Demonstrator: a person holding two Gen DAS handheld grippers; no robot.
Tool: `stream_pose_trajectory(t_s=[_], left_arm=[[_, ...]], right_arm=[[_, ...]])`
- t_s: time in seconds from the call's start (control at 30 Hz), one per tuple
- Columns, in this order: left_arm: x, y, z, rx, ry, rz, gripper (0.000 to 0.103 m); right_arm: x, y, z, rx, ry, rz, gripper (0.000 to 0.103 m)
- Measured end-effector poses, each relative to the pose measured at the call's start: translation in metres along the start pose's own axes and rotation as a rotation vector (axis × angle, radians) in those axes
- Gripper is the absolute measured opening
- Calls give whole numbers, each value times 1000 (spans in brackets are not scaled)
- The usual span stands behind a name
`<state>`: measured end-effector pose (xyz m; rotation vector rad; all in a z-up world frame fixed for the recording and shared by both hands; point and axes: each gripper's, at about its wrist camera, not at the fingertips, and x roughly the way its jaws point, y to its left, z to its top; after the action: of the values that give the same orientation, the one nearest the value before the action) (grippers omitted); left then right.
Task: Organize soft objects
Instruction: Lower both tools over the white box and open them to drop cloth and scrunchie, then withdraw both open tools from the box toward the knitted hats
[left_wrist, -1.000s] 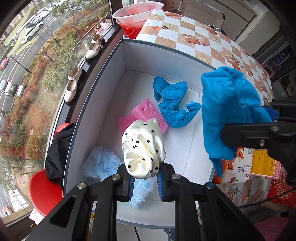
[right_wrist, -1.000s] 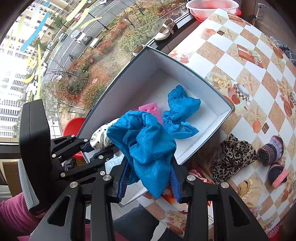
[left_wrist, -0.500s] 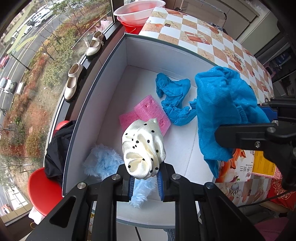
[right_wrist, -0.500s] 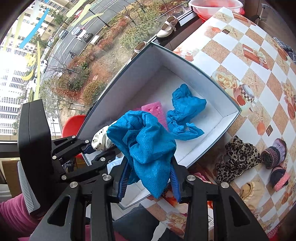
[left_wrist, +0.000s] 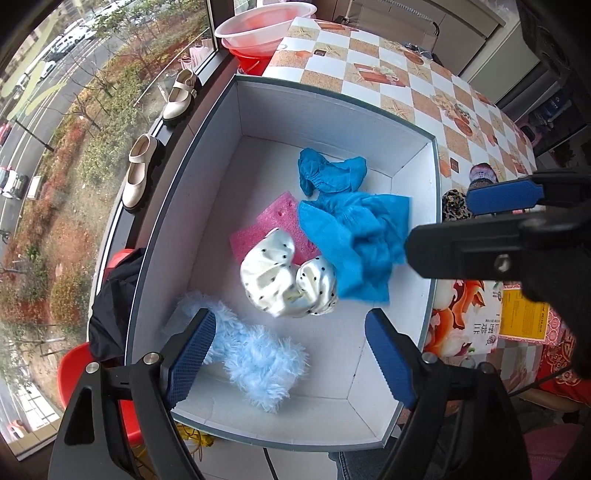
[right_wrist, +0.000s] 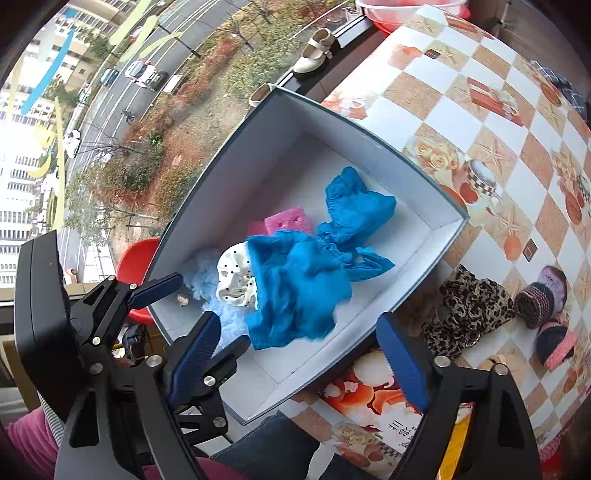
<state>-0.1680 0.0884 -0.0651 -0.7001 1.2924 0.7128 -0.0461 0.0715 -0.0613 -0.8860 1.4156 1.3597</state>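
Both grippers just opened wide, empty, blue cloth half-hiding dotted scrunchie, pink sponge

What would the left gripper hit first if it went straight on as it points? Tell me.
Probably the polka-dot white cloth lying in the box, in line with the open left gripper; depth is hard to judge.

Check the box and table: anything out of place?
Mostly tidy. Inside the box, the blue cloth lies bunched over the polka-dot scrunchie. The leopard scrunchie and knitted items sit outside on the table.
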Motion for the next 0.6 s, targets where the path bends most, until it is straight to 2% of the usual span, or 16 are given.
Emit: stream_pose_trajectory(t_s=[0.07,0.17,0.2,0.23,0.43,0.6], left_arm=[[7,1,3,-14,64,-14,87],[0,4,5,-73,60,-144,89],[-4,2,6,-81,55,-183,92],[-9,-1,9,-78,49,-210,103],[-28,-43,28,14,24,-292,102],[-37,-85,36,127,35,-331,103]], right_arm=[[-6,-9,0,37,-13,-44,101],[-25,-19,-2,68,-53,-87,102],[-32,-23,-3,82,-64,-79,102],[-41,-28,-6,101,-77,-64,102],[-97,-70,-36,247,-149,48,102],[-145,-127,-80,391,-211,34,102]])
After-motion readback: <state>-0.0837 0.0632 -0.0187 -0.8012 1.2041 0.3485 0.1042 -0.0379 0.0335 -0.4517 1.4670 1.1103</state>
